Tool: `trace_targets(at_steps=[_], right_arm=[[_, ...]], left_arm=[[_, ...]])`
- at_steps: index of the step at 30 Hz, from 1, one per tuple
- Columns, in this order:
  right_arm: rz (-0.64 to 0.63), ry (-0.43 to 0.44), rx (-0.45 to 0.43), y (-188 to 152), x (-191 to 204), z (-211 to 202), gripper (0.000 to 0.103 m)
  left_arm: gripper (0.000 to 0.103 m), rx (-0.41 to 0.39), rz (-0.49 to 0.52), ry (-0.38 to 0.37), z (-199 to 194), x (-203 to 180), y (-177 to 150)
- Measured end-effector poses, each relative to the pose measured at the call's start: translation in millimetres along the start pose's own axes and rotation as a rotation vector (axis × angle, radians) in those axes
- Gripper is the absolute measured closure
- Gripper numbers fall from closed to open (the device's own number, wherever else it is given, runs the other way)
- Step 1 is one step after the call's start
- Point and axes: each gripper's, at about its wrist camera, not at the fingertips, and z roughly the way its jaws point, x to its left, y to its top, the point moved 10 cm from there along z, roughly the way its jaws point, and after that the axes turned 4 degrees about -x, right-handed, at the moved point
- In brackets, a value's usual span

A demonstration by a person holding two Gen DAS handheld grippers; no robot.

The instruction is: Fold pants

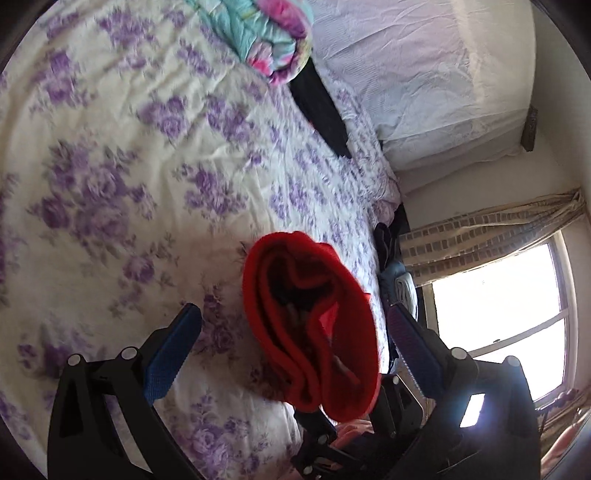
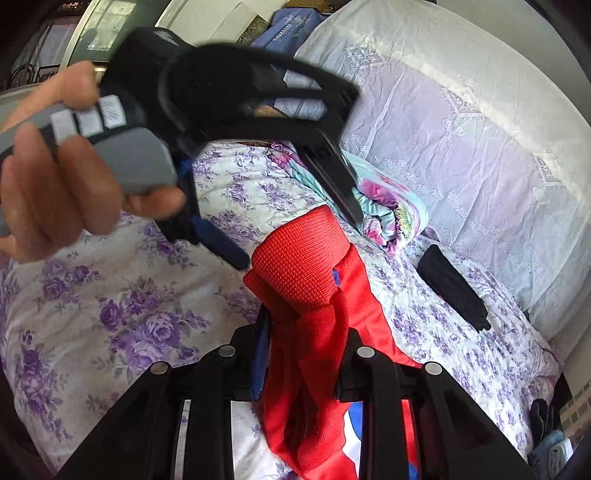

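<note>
Left wrist view: the left tongs (image 1: 291,354) stand wide open above the floral bedspread (image 1: 110,166), gripping nothing; the red pants (image 1: 314,332), bunched in folds, hang between the blue pads (image 1: 173,354), touching neither; a rolled colourful quilt (image 1: 266,33) and a dark folded garment (image 1: 321,110) lie farther up the bedspread. Right wrist view: the right tongs (image 2: 301,354) are clamped on the red pants (image 2: 306,280), lifted over the bedspread (image 2: 129,314); the left hand (image 2: 55,177) holds the open left tongs (image 2: 295,240) just above the pants; the quilt (image 2: 388,206) lies beyond.
</note>
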Motion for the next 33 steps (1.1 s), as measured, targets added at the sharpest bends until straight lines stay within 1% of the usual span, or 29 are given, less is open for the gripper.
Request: trace_targets(at_steps=[3, 5, 6, 7, 8, 9, 11, 12, 13, 14, 16, 18, 19, 21, 23, 24, 26, 27, 28, 30, 33], right_arm=[[0.003, -0.006, -0.007, -2, -3, -6, 0.076], [0.011, -0.011, -0.013, -3, -4, -10, 0.076], [0.016, -0.013, -0.013, -4, -5, -11, 0.076], [0.021, -0.013, -0.010, -6, -6, -12, 0.076], [0.024, -0.013, -0.007, -7, -4, -14, 0.076], [0.027, -0.019, -0.007, -9, -4, -15, 0.075], [0.021, -0.041, -0.005, -11, -5, -17, 0.068], [0.012, -0.068, -0.013, -11, -6, -21, 0.056], [-0.007, -0.109, -0.029, -10, -7, -26, 0.041], [-0.045, -0.152, -0.061, -6, -7, -34, 0.038], [-0.110, -0.184, -0.107, 1, 1, -47, 0.037], [-0.164, -0.191, -0.116, 5, 13, -50, 0.037], [-0.203, -0.208, -0.112, 5, 18, -46, 0.037], [-0.292, -0.273, -0.095, 4, 25, -36, 0.036], [-0.363, -0.329, -0.080, 4, 28, -24, 0.034], [-0.379, -0.354, -0.084, 5, 29, -20, 0.034], [-0.398, -0.394, -0.094, 9, 28, -16, 0.038], [-0.400, -0.408, -0.100, 13, 30, -18, 0.055], [-0.390, -0.409, -0.100, 14, 27, -17, 0.064], [-0.338, -0.366, -0.095, 14, 21, -18, 0.070], [-0.298, -0.357, -0.101, 12, 9, -21, 0.072]], left_arm=[[0.005, 0.014, 0.010, 0.026, 16, 0, -2], [0.008, 0.009, 0.017, 0.032, 23, -2, -1], [0.020, 0.010, 0.024, 0.025, 26, -4, -1], [0.037, 0.026, 0.035, 0.000, 29, -10, -3], [0.045, 0.039, 0.037, -0.023, 30, -14, -5], [0.049, 0.047, 0.044, -0.028, 31, -18, -6], [0.055, 0.045, 0.080, -0.004, 31, -23, -8], [0.058, 0.044, 0.083, 0.000, 31, -26, -9], [0.059, 0.042, 0.079, 0.007, 31, -27, -8], [0.059, 0.039, 0.074, 0.008, 30, -28, -6], [0.059, 0.047, 0.058, 0.016, 30, -28, -5], [0.059, 0.065, 0.018, 0.011, 30, -28, -3], [0.059, 0.074, 0.003, 0.006, 31, -30, -3], [0.060, 0.094, -0.019, -0.007, 30, -33, -4], [0.059, 0.115, -0.020, -0.010, 29, -39, -5], [0.060, 0.119, -0.016, -0.004, 28, -40, -6], [0.060, 0.127, -0.006, 0.006, 28, -45, -8], [0.060, 0.130, -0.009, 0.005, 27, -46, -8], [0.060, 0.124, -0.009, 0.019, 26, -44, -8], [0.059, 0.120, -0.014, 0.040, 28, -42, -7], [0.059, 0.121, -0.012, 0.037, 30, -46, -9]])
